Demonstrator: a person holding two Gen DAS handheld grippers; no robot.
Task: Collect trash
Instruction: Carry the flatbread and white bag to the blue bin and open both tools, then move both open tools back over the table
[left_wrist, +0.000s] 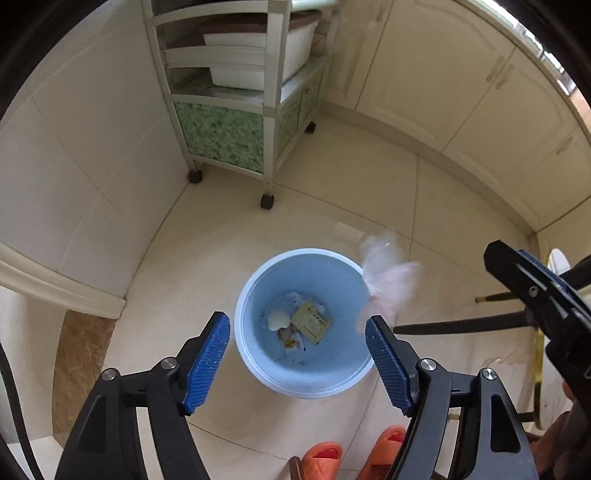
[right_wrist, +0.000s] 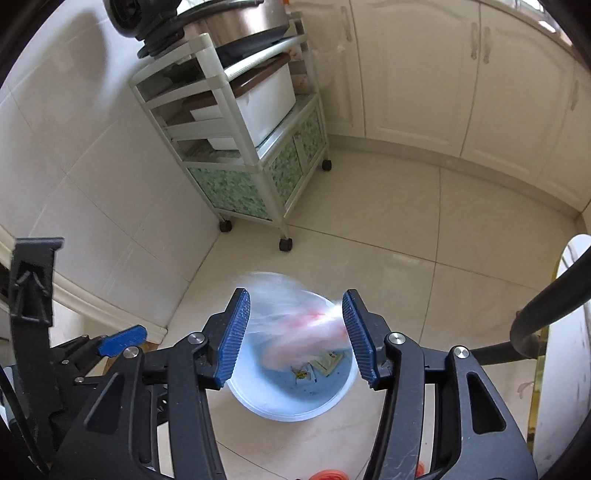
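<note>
Kitchen floor: blue bin (left_wrist: 303, 384) below both parted fingers; blurred plastic bag (right_wrist: 299, 332) between right gripper (right_wrist: 295, 336) fingers, apparently unpinched, dropping binward; left gripper (left_wrist: 297, 350) empty.

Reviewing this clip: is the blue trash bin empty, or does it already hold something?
Not empty. The blue bin stands upright on the floor, with a yellowish packet and other small scraps on its bottom.

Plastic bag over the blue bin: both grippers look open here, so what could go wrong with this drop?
1. The plastic bag is blurred and loose, and in the left wrist view it hangs at the right rim of the blue bin, not over the middle. It may land on the floor.
2. It sits close to the left gripper, by its right finger, so it may snag there.
3. Being light film, it may drape over the rim rather than settle on the wrappers inside.
</note>
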